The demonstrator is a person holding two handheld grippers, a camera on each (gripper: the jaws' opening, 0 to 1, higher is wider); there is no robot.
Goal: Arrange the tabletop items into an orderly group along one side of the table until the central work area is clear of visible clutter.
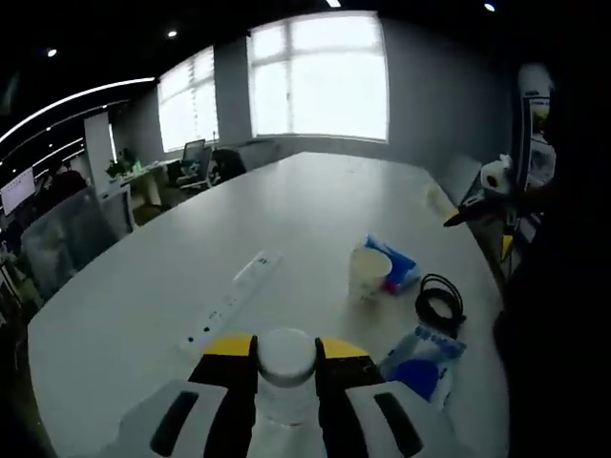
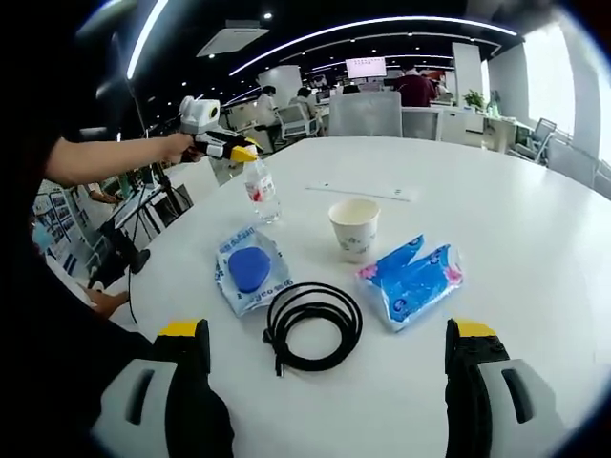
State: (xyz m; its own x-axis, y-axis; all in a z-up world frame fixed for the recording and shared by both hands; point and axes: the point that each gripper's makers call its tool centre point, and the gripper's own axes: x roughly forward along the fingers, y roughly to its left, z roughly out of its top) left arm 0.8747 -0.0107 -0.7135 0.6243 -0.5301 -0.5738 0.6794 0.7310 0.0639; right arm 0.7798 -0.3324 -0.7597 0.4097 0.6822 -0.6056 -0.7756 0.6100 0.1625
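Left claw pinches water bottle by its cap, upright near the tabletop edge. Right claw spread wide above coiled black cable.

Table white; paper cup cream; cable coil black; tissue pack blue; pouch clear with blue disc; bottle clear, white cap, red label; power strip white

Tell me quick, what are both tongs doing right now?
Left tongs shut on water bottle. Right tongs open, empty, above black cable. Paper cup, two blue packets beside.
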